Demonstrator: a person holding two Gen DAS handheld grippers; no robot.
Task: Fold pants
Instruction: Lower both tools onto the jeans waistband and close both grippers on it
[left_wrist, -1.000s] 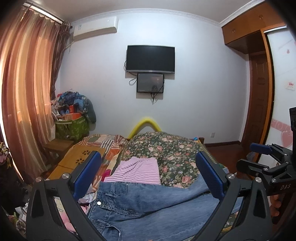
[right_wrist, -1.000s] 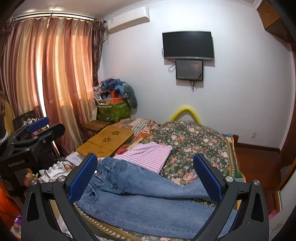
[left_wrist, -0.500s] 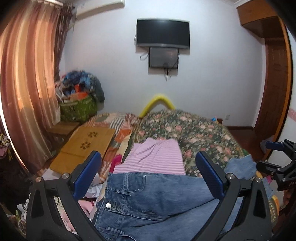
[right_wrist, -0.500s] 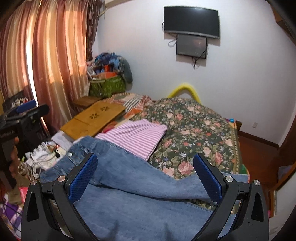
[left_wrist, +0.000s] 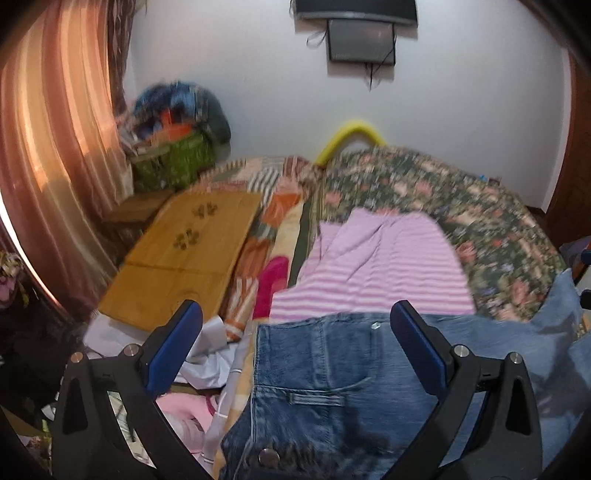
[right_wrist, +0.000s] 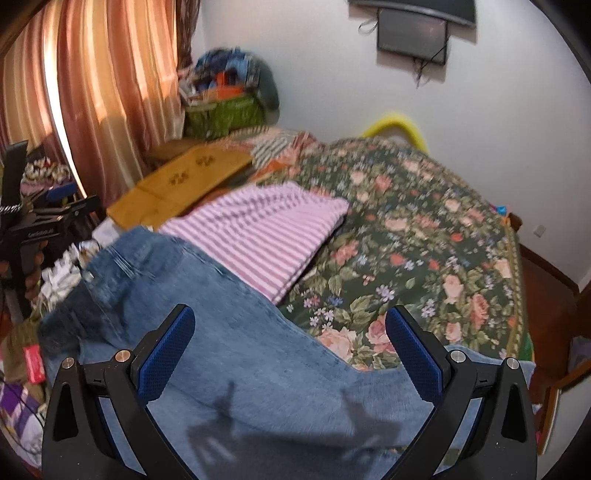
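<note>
so the jeans (left_wrist: 332, 376) lie spread across the near edge of the bed (right_wrist: 424, 229), waistband w/ a metal button toward the left gripper (left_wrist: 295, 354), one leg running off right and cut by the frame edge. their lower part is hidden under both grippers' frames, so how the legs lie below that can't be told. left gripper is spread wide above the waistband, gripping nothing. right gripper (right_wrist: 286, 350) is likewise released, jaws wide over a denim leg, its shadow falling on the cloth. just beyond the jeans, touching the waist edge, a pink striped garment (right_wrist: 266, 229) lies on the floral bedspread. a wooden board (left_wrist: 188, 251) sits at the bed's left side. both views are motion-blurred; the clutter by the curtain (left_wrist: 55, 147) is hard to make out. tv (right_wrist: 413, 7) cropped at top.
</note>
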